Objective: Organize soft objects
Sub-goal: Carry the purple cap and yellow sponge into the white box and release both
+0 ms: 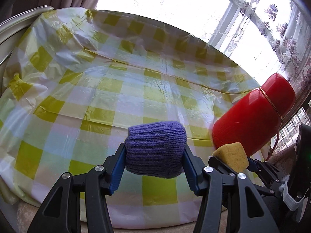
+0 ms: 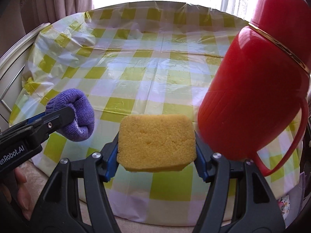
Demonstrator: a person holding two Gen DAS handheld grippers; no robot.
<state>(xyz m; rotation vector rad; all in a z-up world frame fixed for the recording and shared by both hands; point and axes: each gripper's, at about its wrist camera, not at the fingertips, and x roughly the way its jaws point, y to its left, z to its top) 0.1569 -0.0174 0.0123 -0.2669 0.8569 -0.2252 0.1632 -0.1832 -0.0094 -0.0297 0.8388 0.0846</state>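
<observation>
"enRobot.AI" on left claw (image 2: 75, 116) body

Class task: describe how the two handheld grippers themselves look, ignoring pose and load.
Both the left gripper and right gripper have black plastic scissor-like arms with silver bolts and blue fingertip pads. The left one carries white lettering ending "enRobot.AI".

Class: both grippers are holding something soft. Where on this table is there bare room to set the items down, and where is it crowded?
Free: the checked cloth ahead of the sock and sponge, out to the far edge and left. Crowded: the right side, by the red flask.
</observation>
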